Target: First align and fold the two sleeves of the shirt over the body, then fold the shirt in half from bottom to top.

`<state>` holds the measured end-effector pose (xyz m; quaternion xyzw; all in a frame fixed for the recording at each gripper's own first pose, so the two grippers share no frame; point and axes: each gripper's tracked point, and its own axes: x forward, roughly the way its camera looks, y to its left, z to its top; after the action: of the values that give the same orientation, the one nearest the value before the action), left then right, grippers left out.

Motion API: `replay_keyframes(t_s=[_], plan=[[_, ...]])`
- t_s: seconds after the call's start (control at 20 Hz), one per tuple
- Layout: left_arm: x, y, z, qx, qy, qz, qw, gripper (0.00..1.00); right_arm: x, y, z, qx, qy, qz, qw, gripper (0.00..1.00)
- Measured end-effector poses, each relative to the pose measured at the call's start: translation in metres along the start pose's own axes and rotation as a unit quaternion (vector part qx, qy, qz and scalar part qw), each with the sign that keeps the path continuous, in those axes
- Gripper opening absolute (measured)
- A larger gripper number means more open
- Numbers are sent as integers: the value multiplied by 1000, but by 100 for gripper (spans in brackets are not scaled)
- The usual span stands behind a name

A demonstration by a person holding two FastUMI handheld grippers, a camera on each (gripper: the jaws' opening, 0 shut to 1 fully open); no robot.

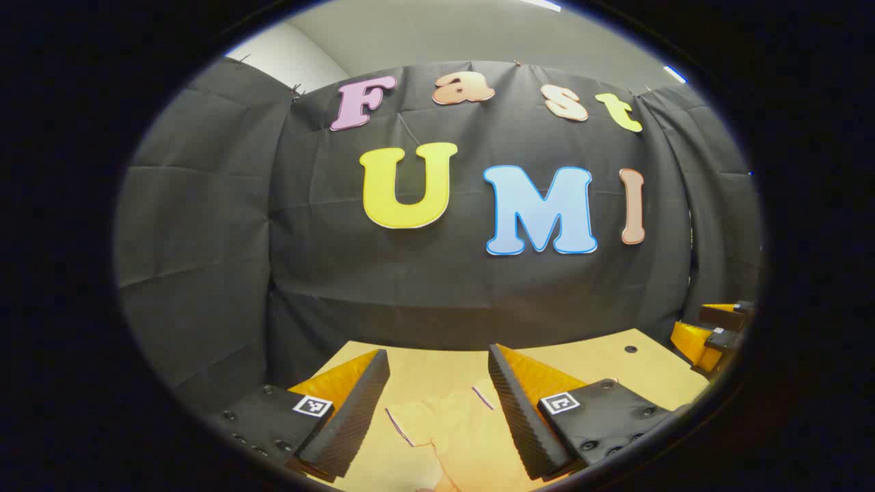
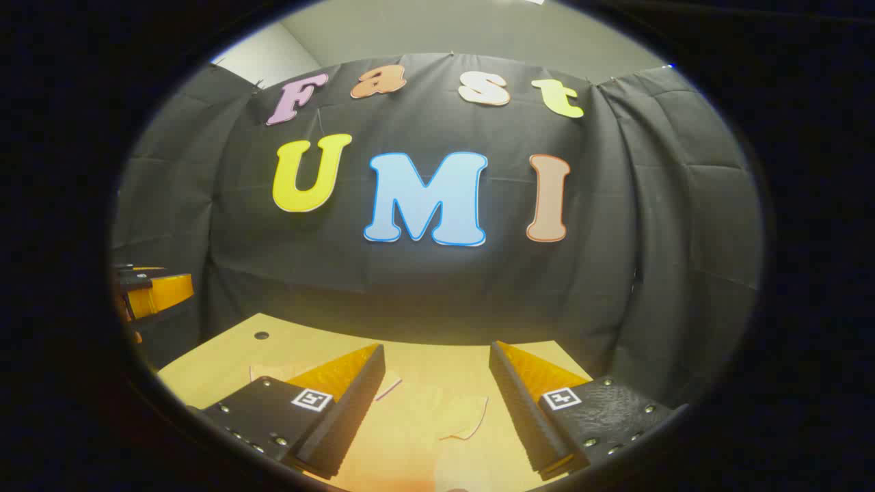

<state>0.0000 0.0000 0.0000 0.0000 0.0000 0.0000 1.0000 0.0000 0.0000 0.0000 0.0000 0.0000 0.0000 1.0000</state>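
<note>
Two grippers are mine, and both stand spread with nothing between the fingers. The shirt (image 1: 444, 430) lies flat on the wooden table (image 1: 615, 362), a pale, soft cloth nearly the table's colour, its thin dark-edged hems showing. In the left gripper view it lies below my left gripper (image 1: 437, 410), reaching away toward the table's far edge. In the right gripper view the shirt (image 2: 437, 417) lies under my right gripper (image 2: 437, 403); its long axis I cannot tell. My ribbed pads (image 1: 513, 403) are wedge-shaped.
</note>
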Motion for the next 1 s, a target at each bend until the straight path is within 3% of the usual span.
replay_keyframes(t_s=[0.65,1.0], plan=[[1,0,1,7,-3,3,1000,94,17,-8,-10,-4,19,-7,1000,96],[2,2,1,16,0,0,1000,94,43,-21,-51,0,73,-19,997,96]])
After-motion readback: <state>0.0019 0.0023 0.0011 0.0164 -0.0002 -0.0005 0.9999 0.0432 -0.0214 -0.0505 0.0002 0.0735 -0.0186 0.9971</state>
